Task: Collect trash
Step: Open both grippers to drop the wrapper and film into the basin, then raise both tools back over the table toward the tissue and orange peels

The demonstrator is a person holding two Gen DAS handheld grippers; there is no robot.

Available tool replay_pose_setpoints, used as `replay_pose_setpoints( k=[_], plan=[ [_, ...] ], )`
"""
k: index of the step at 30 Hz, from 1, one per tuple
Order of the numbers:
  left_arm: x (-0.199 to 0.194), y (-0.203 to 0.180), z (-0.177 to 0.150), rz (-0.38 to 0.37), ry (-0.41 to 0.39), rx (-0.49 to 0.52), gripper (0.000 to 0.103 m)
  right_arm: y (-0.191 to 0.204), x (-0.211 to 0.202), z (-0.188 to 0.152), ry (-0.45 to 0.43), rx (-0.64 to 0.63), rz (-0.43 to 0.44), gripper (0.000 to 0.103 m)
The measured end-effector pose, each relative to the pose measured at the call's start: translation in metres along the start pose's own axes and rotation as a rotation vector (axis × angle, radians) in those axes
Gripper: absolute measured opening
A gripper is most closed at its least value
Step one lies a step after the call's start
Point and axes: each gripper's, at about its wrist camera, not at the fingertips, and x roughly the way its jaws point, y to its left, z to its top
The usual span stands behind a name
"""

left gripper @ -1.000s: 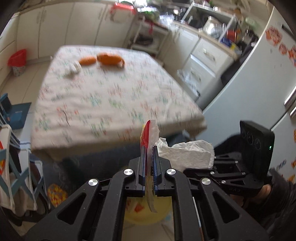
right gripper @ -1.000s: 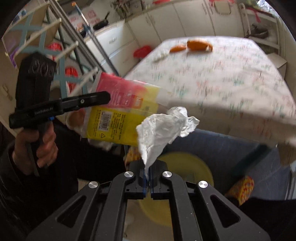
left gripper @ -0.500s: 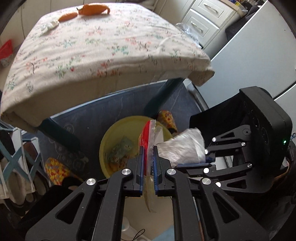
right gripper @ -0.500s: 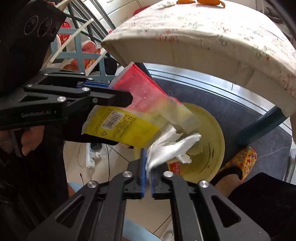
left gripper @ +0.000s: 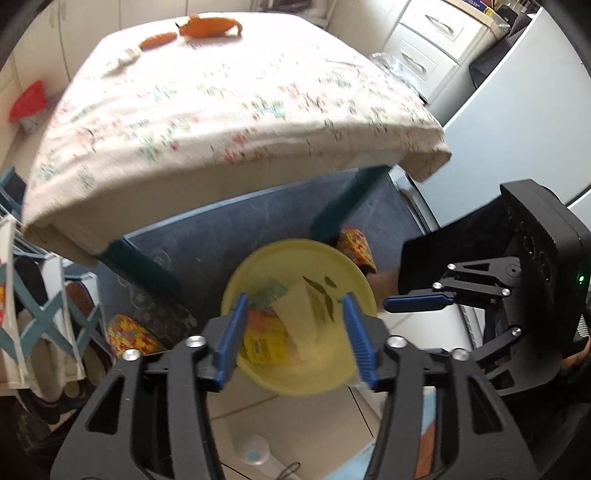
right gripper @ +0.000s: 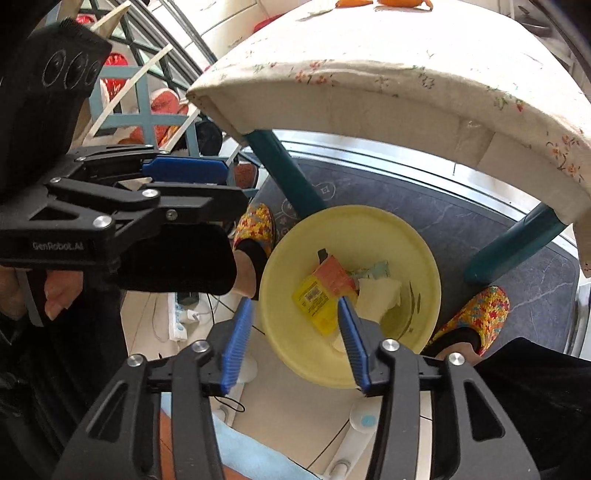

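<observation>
A yellow bin (left gripper: 332,258) (right gripper: 369,229) stands on the floor below the table's near edge. Inside it lie a yellow and red wrapper (left gripper: 264,341) (right gripper: 321,291) and a crumpled white tissue (left gripper: 303,321) (right gripper: 380,295). My left gripper (left gripper: 293,339) is open and empty, right above the bin; it also shows at the left of the right wrist view (right gripper: 192,181). My right gripper (right gripper: 293,343) is open and empty above the bin; its blue finger (left gripper: 417,303) shows at the right of the left wrist view.
The table with a floral cloth (left gripper: 221,110) (right gripper: 388,74) carries orange peels (left gripper: 207,26) and a white scrap (left gripper: 125,57) at its far end. Teal table legs (right gripper: 284,173), colourful slippers (right gripper: 472,317) and a dark mat (right gripper: 480,229) surround the bin. A drying rack (left gripper: 44,314) stands left.
Both grippers have opened. The wrapper has left the left gripper and the tissue the right one; both now lie in the yellow bin.
</observation>
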Motion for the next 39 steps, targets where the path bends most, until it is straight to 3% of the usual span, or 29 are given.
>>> replay_pose_setpoints(
  k=[12, 25, 30, 36, 39],
  plan=[
    [-0.016, 0.001, 0.011, 0.176, -0.116, 0.019, 0.080, -0.006, -0.006, 0.004, -0.049, 0.040, -0.017, 0.060],
    [-0.029, 0.003, 0.018, 0.279, -0.207, 0.016, 0.086, -0.007, -0.012, 0.007, -0.097, 0.065, -0.013, 0.064],
    [-0.043, 0.016, 0.026, 0.290, -0.280, -0.055, 0.088, -0.008, -0.020, 0.010, -0.147, 0.083, 0.002, 0.064],
    [-0.057, 0.051, 0.038, 0.253, -0.344, -0.237, 0.088, -0.012, -0.031, 0.016, -0.212, 0.113, 0.005, 0.064],
    [-0.061, 0.058, 0.044, 0.278, -0.364, -0.263, 0.088, -0.014, -0.036, 0.019, -0.241, 0.125, 0.001, 0.064]
  ],
)
